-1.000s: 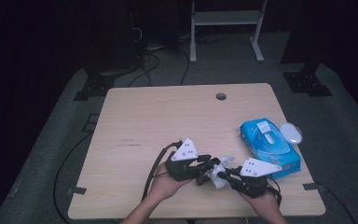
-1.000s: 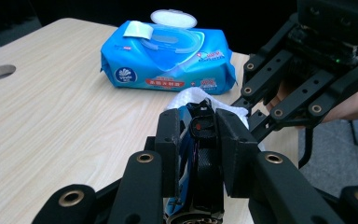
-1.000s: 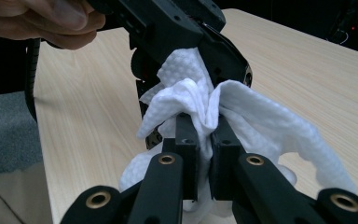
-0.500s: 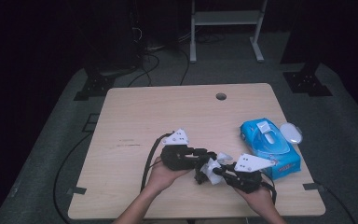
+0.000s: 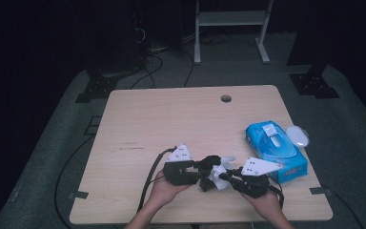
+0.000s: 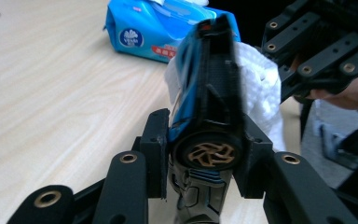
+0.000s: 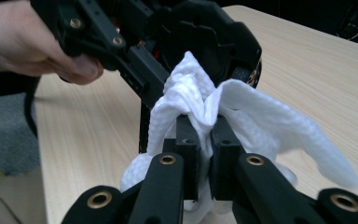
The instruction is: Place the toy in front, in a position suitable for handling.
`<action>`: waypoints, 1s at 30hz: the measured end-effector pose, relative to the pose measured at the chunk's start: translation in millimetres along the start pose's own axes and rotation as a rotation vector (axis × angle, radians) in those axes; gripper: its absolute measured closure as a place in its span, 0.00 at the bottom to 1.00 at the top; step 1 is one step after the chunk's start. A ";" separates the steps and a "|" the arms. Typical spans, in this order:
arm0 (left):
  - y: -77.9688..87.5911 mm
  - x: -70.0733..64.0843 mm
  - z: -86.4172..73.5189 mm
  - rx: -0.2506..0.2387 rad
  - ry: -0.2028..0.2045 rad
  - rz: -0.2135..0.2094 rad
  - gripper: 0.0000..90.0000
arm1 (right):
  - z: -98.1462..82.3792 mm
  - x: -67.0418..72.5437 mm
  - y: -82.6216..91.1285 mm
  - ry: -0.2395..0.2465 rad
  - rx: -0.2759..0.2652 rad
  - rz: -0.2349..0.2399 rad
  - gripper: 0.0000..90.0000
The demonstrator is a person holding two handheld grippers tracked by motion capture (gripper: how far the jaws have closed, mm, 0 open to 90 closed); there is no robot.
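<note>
My left gripper [image 6: 206, 145] grips a blue and black toy car [image 6: 212, 98] with a gold wheel, one pad on each side. Its jaws have just been opening a little, with the car still between them. The right gripper [image 7: 204, 135] is shut on a crumpled white wipe [image 7: 242, 112]. That wipe [image 6: 261, 88] lies against the car's far side. From above, both grippers meet near the table's front edge, left gripper [image 5: 204, 172] and right gripper [image 5: 225, 177], with the wipe [image 5: 218, 172] between them.
A blue pack of wet wipes [image 5: 276, 150] lies at the right of the wooden table [image 5: 171, 124], with a white oval lid [image 5: 298, 136] beside it. There is a cable hole [image 5: 226, 98] near the far edge. A hand [image 7: 37, 42] holds the left gripper.
The left gripper, lifted half a second ago, has come back down with the car to the wipe. The right gripper has stayed in place.
</note>
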State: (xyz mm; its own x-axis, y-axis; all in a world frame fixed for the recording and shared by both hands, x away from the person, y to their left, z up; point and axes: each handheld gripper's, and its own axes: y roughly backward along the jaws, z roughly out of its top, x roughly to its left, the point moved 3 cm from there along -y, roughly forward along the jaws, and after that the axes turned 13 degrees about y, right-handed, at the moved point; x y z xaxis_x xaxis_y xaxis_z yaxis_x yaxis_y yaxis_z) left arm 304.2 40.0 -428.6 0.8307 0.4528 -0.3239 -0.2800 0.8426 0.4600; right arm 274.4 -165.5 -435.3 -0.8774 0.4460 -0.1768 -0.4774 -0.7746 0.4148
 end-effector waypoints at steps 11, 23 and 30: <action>2.7 -8.6 0.9 -0.026 0.026 -0.064 0.69 | -5.4 7.6 15.7 0.040 0.008 -0.006 0.94; 2.6 -11.9 -2.3 -0.050 0.031 -0.069 0.69 | -15.7 -7.1 43.9 -0.059 -0.062 -0.032 0.95; 0.2 -28.9 -5.0 -0.048 -0.090 -0.031 0.72 | 33.4 -11.8 49.3 -0.031 -0.147 0.015 0.94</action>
State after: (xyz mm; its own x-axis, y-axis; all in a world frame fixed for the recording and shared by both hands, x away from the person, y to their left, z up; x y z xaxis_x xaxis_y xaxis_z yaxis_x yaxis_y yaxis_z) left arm 277.7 28.5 -423.2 0.8786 0.4004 -0.2603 -0.2746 0.8695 0.4105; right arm 262.8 -194.0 -382.9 -0.8836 0.4457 -0.1433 -0.4681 -0.8377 0.2813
